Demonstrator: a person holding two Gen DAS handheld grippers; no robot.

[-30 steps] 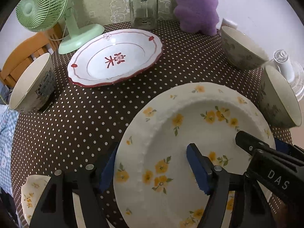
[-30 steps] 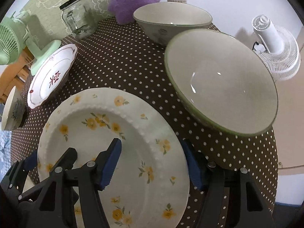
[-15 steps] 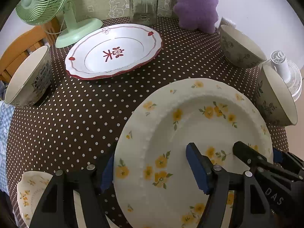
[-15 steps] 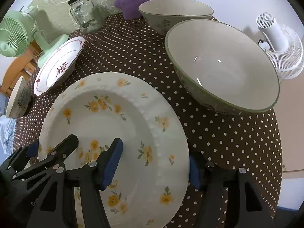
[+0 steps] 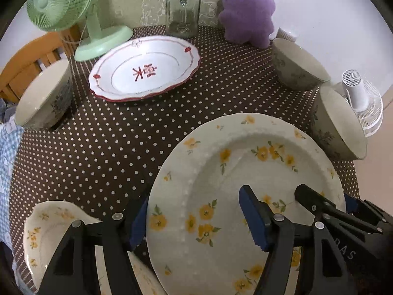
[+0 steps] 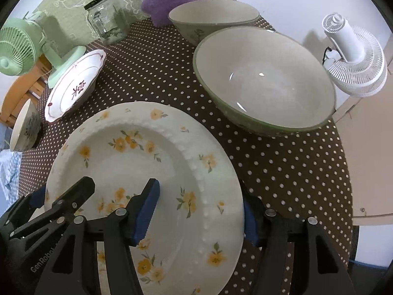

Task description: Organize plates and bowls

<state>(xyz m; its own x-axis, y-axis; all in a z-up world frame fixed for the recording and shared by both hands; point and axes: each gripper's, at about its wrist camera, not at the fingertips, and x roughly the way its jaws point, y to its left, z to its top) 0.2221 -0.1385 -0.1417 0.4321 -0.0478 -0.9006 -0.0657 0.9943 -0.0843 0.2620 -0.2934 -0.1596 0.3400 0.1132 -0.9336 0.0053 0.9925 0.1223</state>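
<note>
Left gripper (image 5: 196, 218) & right gripper (image 6: 199, 211) each clamp yellow-flower plate (image 5: 245, 172), jaws just closing. Outer pads hidden under rim; 2nd floral plate (image 5: 46, 223) at 8 o'clock cut off

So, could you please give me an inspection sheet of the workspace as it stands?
Surface: brown polka-dot tablecloth.
Job's things: flower plate held; second flower plate; red-trimmed plate; left bowl, far bowl, near bowl.
Clutter: green fan, glass jar, purple plush.
Grippers: left hand-held gripper and right hand-held gripper each grip the held plate's rim; left jaws just closing.
Cables: black cord by white fan.
Surroundings: wooden chair.
</note>
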